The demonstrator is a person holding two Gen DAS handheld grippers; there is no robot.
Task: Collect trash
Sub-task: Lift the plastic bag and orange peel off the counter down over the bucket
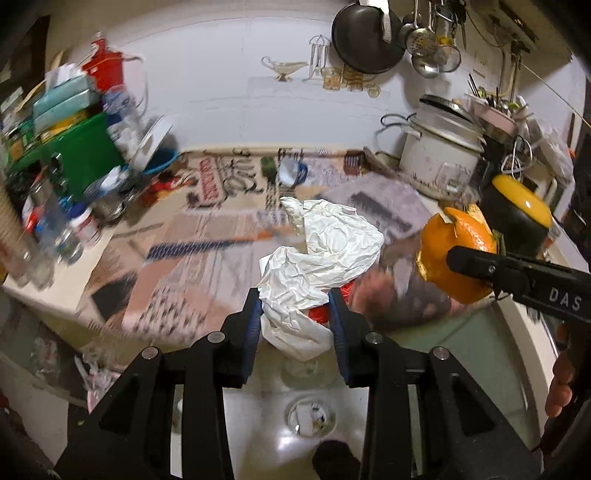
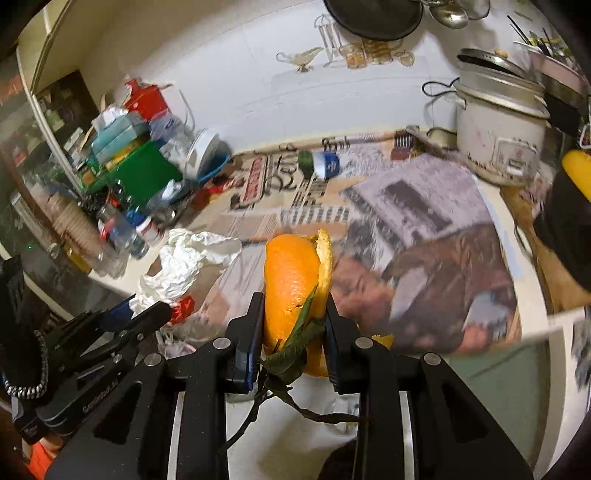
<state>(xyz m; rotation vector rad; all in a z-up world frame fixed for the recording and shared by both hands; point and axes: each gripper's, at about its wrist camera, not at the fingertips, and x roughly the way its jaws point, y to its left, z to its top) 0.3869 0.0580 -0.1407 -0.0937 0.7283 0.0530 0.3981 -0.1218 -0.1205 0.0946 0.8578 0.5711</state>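
Left wrist view: the left tongs are clamping a crumpled white bag above the newspaper-covered tabletop; to their right, the right tongs are gripping an orange peel.

Right wrist view: the right tongs are pinching the peel with its leaf; the bag is hanging to their left in the left tongs.

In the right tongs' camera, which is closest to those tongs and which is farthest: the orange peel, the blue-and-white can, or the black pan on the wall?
1. Orange peel: pinched in the right tongs, centre.
2. Blue-and-white can: lying on the newspaper, farther back.
3. Black pan: hanging on the wall, top of view.
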